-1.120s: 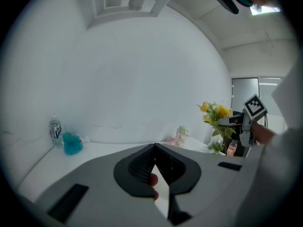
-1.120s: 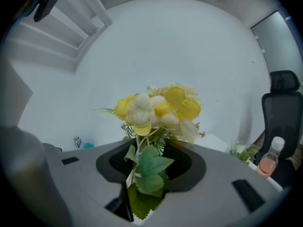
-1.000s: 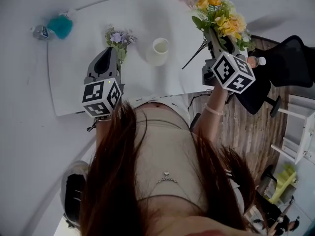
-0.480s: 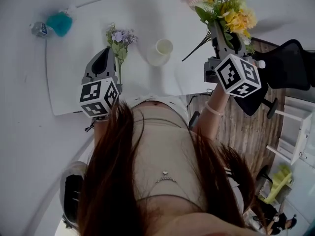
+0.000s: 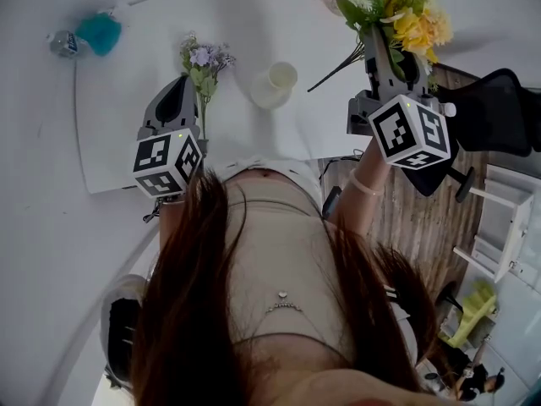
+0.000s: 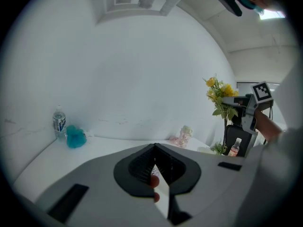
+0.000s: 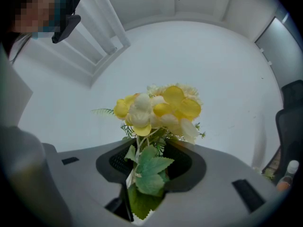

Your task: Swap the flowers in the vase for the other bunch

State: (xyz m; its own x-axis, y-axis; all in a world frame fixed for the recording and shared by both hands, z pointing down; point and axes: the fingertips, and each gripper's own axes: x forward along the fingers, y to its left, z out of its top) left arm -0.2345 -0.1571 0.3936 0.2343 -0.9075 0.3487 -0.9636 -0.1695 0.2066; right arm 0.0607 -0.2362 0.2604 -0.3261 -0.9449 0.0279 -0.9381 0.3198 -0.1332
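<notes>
Right gripper (image 5: 380,45) clamped the yellow bunch (image 5: 397,15) by its stems, aloft near the right end of the desk (image 5: 135,134). Left gripper (image 5: 183,85) was closed beside the purple bunch (image 5: 203,60); the vase (image 5: 273,85) stood between the bunches.

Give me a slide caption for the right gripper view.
Right gripper clamped on the stems of a yellow flower bunch, blooms upright.

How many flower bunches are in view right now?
2. The yellow bunch is clamped in the right hand-held gripper; the purple bunch appears to lie on the table beside the left hand-held gripper. A pink item at the far edge is unclear.
</notes>
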